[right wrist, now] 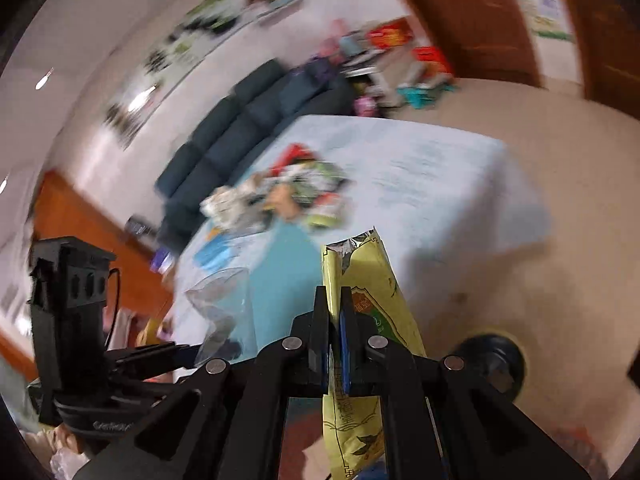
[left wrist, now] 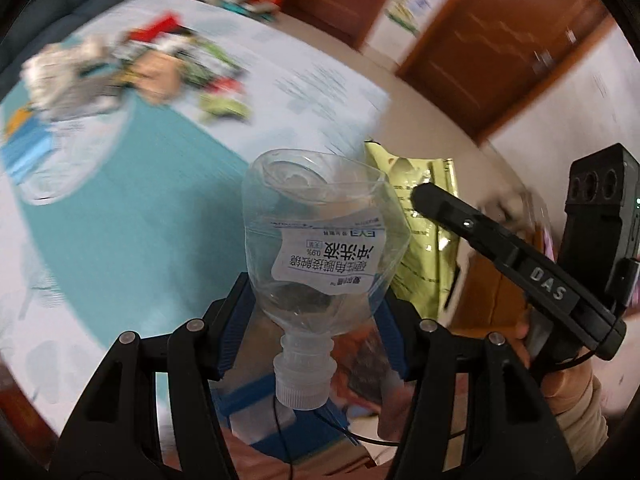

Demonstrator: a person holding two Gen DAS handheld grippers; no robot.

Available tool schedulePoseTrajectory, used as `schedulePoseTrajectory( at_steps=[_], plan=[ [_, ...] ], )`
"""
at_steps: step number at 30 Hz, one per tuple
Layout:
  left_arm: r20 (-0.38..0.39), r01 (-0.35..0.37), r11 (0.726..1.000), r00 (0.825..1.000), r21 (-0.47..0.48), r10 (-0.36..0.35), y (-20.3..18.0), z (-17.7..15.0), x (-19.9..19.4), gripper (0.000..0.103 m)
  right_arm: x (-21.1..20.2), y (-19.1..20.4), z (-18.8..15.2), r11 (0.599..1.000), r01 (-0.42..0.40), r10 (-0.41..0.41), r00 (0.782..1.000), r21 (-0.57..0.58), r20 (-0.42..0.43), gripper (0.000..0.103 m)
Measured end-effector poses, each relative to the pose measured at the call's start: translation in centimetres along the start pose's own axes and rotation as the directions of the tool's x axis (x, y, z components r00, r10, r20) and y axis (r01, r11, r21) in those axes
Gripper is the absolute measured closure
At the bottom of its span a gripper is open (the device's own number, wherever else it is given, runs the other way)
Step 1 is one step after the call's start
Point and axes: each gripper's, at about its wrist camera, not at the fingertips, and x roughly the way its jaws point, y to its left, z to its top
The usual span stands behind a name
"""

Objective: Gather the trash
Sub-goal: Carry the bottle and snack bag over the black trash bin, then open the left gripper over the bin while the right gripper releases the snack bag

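Two grippers: both are showing in each wrist view, each one carrying a piece of trash clear of the table.
Left gripper (left wrist: 312, 320): its jaws are standing partly spread and pinching a clear plastic bottle between the blue pads.
Bottle (left wrist: 320, 232): it is hanging upside down, the white cap (left wrist: 301, 380) pointing toward the camera and the crumpled base pointing away; a white label with blue print is facing the lens. In the right wrist view it is showing as a clear shape (right wrist: 224, 308) at the tip of the other gripper.
Right gripper (right wrist: 335, 340): its jaws are pressing together on a yellow-green wrapper, with only the thin foil between the pads.
Wrapper (right wrist: 360, 280): it is sticking out past the fingertips with its torn silver-lined top end away from the camera, and its lower end is trailing back below the jaws. In the left wrist view it (left wrist: 424, 216) is sitting just beside the bottle, on its right.
Table (right wrist: 440, 176): a pale cloth with a teal patch is covering it.
Trash pile (left wrist: 132, 68): blurred wrappers and crumpled paper are lying together on the cloth, well apart from both grippers.
Sofa (right wrist: 240, 132): a dark blue one is standing along the wall behind the table.
Floor (right wrist: 540, 280): beige, lying beneath the right gripper.
Hand (left wrist: 560, 384): it is gripping the right gripper's handle at the right edge of the left wrist view.
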Motion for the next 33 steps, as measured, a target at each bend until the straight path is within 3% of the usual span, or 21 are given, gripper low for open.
schedulePoseTrajectory(
  at_steps=[6,13,20,27,33],
  plan=[
    [-0.127,0.035,0.996,0.992,0.084,-0.025,-6.2,-1.4,7.9,0.048,-0.6,-8.8,-4.1,0.979,0.148,-0.147,0.989,0.139,-0.022,0.099],
    [-0.219,-0.030,0.993,0.974,0.112,0.054,-8.6,-2.7,17.0,0.048,5.2,-16.7,-7.6,0.937,0.275,-0.258,0.960,0.215,-0.104,0.099],
    [-0.227,-0.136,0.979,0.959,0.155,0.169,-8.7,-4.1,24.6,0.048,10.6,-23.6,-9.7,0.918,0.257,-0.218,0.963,0.300,-0.157,0.099],
    [-0.242,-0.168,0.977,0.950,0.129,0.195,-6.7,-3.8,30.8,0.047,13.9,-26.7,-10.7,0.906,0.205,-0.152,0.974,0.371,-0.167,0.099],
    [-0.244,-0.187,0.973,0.945,0.135,0.216,-4.9,-3.3,33.6,0.047,16.3,-28.5,-11.7,0.898,0.176,-0.104,0.975,0.404,-0.194,0.097]
  ],
)
